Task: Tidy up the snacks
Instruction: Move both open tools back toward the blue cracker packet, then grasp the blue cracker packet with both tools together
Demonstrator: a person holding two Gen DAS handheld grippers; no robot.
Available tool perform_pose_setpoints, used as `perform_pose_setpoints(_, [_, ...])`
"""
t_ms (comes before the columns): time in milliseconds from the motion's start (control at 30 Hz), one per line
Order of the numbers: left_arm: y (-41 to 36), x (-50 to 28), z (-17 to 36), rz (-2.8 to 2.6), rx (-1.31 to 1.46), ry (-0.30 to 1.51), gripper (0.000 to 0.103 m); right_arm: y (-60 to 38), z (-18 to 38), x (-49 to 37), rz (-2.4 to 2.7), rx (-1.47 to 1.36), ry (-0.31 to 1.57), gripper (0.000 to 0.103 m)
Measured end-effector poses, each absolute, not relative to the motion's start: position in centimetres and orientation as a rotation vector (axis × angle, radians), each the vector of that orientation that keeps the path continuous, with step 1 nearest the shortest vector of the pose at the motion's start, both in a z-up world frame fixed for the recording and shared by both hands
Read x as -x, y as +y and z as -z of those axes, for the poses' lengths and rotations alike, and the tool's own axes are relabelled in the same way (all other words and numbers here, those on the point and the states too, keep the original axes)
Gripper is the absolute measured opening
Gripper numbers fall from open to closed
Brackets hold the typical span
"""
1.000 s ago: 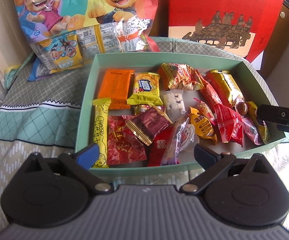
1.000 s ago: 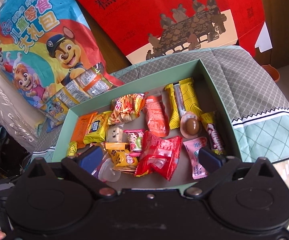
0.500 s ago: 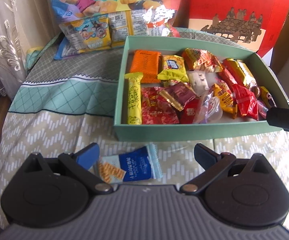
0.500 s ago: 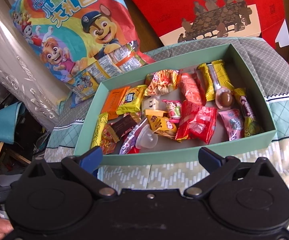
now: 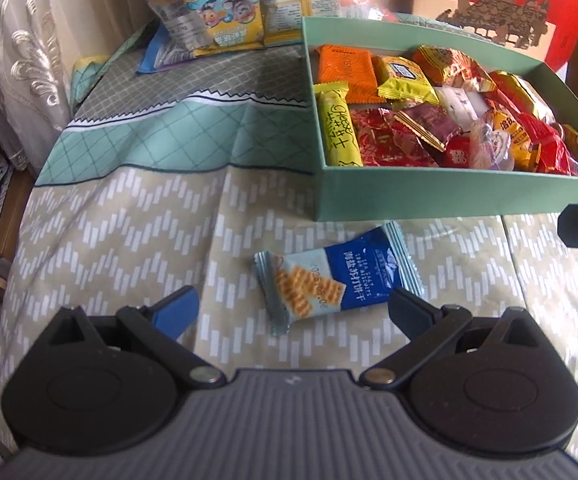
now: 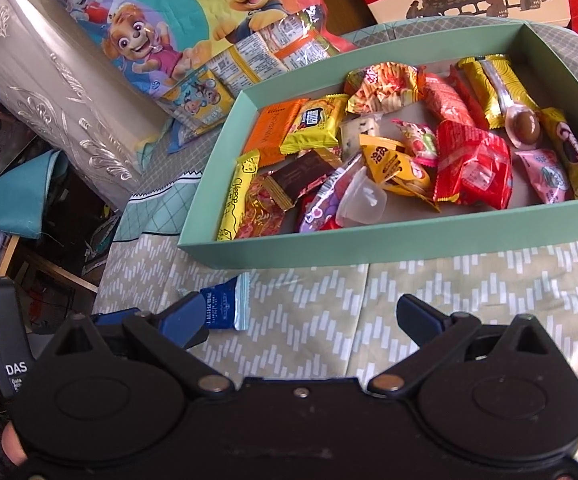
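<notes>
Blue biscuit packet (image 5: pixel 339 276), Chinese lettering, lies on the patterned cloth (image 5: pixel 129 240) just before the green box (image 5: pixel 429 194). Inside, a yellow stick (image 5: pixel 339 130) reads "Cheese". Left gripper (image 5: pixel 293 306) and right gripper (image 6: pixel 305 318): jaws spread, empty.

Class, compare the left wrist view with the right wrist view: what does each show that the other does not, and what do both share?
Only the left wrist view shows the whole blue biscuit packet lying on the cloth in front of the open left gripper, with its biscuit picture.

Only the right wrist view shows the cartoon dog bag, the chocolate egg with its spoon, the pink sweet, and the open right gripper.

Both show the green box full of snacks, the orange packet and the yellow cheese stick.
</notes>
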State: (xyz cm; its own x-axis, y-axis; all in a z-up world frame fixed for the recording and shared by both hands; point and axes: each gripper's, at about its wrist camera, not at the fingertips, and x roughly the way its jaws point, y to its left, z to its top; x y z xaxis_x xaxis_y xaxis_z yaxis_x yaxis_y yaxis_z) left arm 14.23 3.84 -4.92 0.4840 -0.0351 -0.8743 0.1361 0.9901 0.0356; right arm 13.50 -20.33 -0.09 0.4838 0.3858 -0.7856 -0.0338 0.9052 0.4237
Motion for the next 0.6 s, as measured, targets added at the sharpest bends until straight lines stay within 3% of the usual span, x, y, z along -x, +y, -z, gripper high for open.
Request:
perform_pose_setpoints(267, [1.6,-15.5,6.6,0.300,-0.255,1.070,0.103,-19.8,1.7,-14.1,-0.236,-0.395,1.093,0.103])
perform_pose_setpoints(333, [1.4,-15.4,7.0,0.331,-0.244,1.092,0.098,-19.7,2.1,-14.2,-0.237,-0.396,1.103,0.103])
perform_pose_setpoints(400, [1.3,-14.9,6.9,0.367,-0.221,1.097,0.086,-19.6,2.4,-14.2,-0.236,-0.397,1.109,0.103])
perform_pose_setpoints(600, [-0.3,-13.0,5.8,0.462,-0.174,1.120,0.064,-19.6,3.5,-14.2,-0.229,-0.437,1.124,0.102])
